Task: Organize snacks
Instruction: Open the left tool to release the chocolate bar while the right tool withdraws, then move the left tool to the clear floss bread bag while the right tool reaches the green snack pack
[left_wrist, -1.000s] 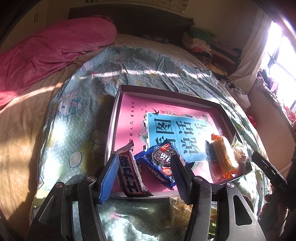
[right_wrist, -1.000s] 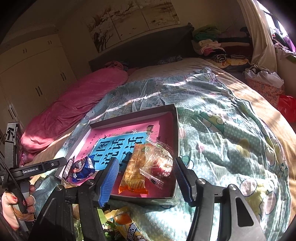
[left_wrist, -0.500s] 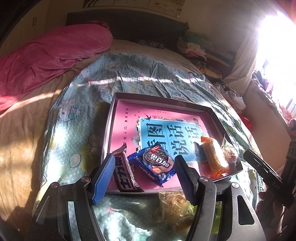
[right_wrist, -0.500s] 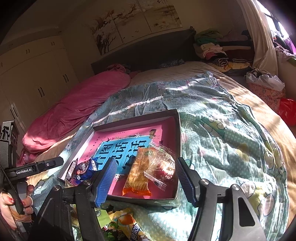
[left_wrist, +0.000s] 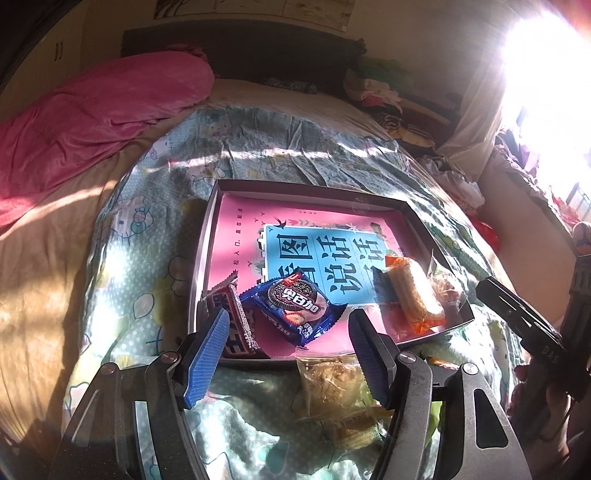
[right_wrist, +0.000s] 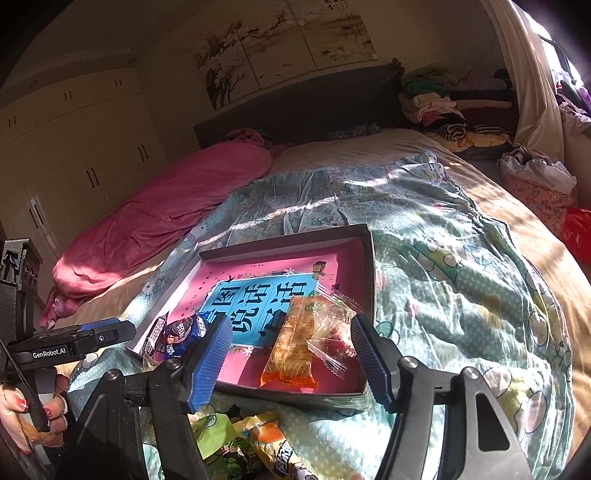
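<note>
- Nearest the left wrist camera, short of the tray's (left_wrist: 207, 236) near rim, the left gripper (left_wrist: 288, 354) hangs with its blue-padded jaws spread wide and nothing between them.
- Just outside that near rim, on the patterned quilt (left_wrist: 155, 206), lies a clear bag of pale snack (left_wrist: 332, 387).
- Just inside the tray's near rim, a dark chocolate bar (left_wrist: 236, 325) lies at the near left corner, with a blue cookie packet (left_wrist: 295, 310) touching it on its right.
- At the tray's right side, an orange-wrapped cake (left_wrist: 413, 291) lies beside a clear-wrapped snack (left_wrist: 445, 284).
- Short of the tray in the right wrist view, the right gripper (right_wrist: 291, 354) is likewise wide apart and empty, above green and orange packets (right_wrist: 251, 439) on the quilt.
- Beyond the tray, a pink blanket (left_wrist: 92, 122) lies along the bed.
</note>
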